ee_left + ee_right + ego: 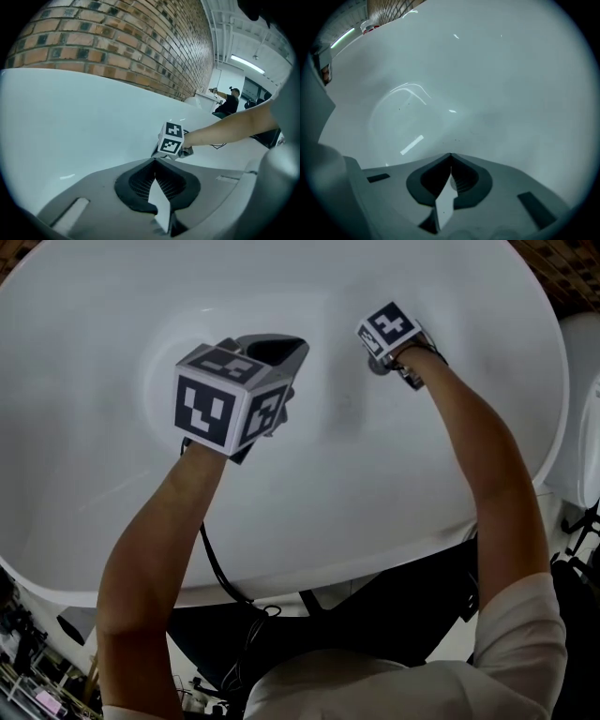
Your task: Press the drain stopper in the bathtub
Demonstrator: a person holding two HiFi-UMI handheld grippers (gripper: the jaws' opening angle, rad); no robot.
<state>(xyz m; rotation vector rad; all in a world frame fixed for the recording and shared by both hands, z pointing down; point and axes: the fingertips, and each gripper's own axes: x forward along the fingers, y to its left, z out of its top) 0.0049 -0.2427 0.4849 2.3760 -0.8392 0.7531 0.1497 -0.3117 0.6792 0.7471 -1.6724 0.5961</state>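
Inside bathtub (94,315), right gripper (450,157) closed; brick wall (117,37) only left gripper view

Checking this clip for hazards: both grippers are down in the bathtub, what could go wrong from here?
The right gripper, jaws shut, points at bare bathtub wall. I can't make out a stopper in its view, so a press may miss or skid. The left gripper, also shut, hangs close and could knock the wall.
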